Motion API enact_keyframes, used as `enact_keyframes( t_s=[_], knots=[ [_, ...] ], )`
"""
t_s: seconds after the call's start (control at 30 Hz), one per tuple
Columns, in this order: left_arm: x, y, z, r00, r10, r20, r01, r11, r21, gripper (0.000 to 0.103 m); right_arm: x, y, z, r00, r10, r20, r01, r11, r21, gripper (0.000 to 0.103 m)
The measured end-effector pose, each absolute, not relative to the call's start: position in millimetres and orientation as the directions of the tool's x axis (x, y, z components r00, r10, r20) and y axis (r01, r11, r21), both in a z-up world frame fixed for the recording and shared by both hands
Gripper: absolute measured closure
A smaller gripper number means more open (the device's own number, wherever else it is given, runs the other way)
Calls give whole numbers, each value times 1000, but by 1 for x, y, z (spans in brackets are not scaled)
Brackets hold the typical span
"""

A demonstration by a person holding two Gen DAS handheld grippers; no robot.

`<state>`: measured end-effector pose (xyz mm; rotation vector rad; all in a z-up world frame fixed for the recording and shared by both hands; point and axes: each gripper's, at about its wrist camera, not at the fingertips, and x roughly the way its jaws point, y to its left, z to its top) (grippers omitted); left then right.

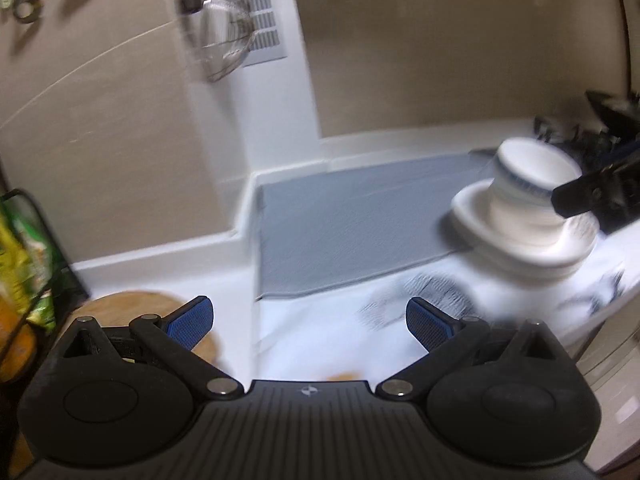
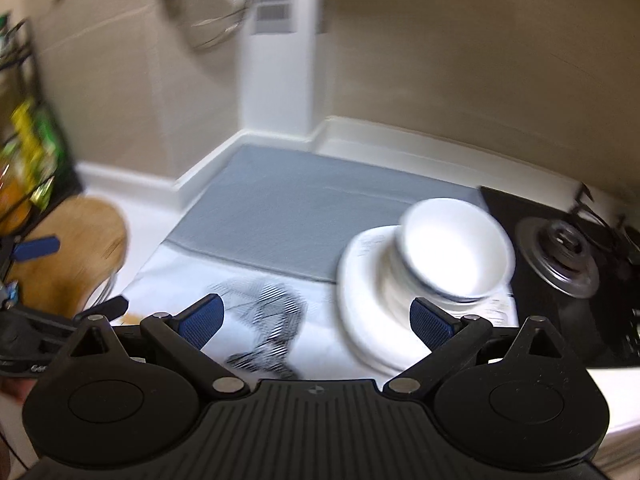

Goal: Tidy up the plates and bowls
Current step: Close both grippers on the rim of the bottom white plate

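Note:
White bowls with a blue rim band (image 1: 528, 188) (image 2: 456, 248) stand stacked on a pile of white plates (image 1: 480, 228) (image 2: 368, 280) on a white patterned cloth (image 1: 420, 304) (image 2: 264, 308). My left gripper (image 1: 310, 320) is open, empty, well left of the stack. My right gripper (image 2: 318, 318) is open and empty too, its right finger pad (image 2: 430, 320) just in front of the plates. The right gripper's black tip (image 1: 592, 194) shows in the left wrist view beside the bowls. Both views are motion-blurred.
A grey drying mat (image 1: 360, 216) (image 2: 300, 208) lies in the counter's corner. A round wooden board (image 1: 136, 304) (image 2: 76, 248) and a black wire rack with packets (image 1: 28, 264) stand left. A black gas stove (image 2: 568, 256) is right. A strainer (image 2: 216, 4) hangs on the wall.

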<state>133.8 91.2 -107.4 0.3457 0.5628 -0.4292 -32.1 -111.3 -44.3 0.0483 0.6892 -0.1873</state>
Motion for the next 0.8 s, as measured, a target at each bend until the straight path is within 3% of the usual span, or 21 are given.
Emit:
enact_keyframes(
  t_s=[0.27,0.47,0.6,0.8],
  knots=[
    [171,-18,-96,627,-455,-632,557,829,-44,0,-46,-249,-51,765,-183,-617,370,910,189,3],
    [206,-92,-120,521,-451,-725,512,844,-157,0,-45,-341,-82,745,-107,-658,409,853,324,3],
    [227,-102,-136,462,-449,-765,398,876,-274,0,-35,-380,-101,751,-33,-660,335,880,338,4],
    [225,-82,-148,448,-476,-757,218,879,-423,0,-2,-405,-125,717,180,-674,96,931,351,7]
  ],
)
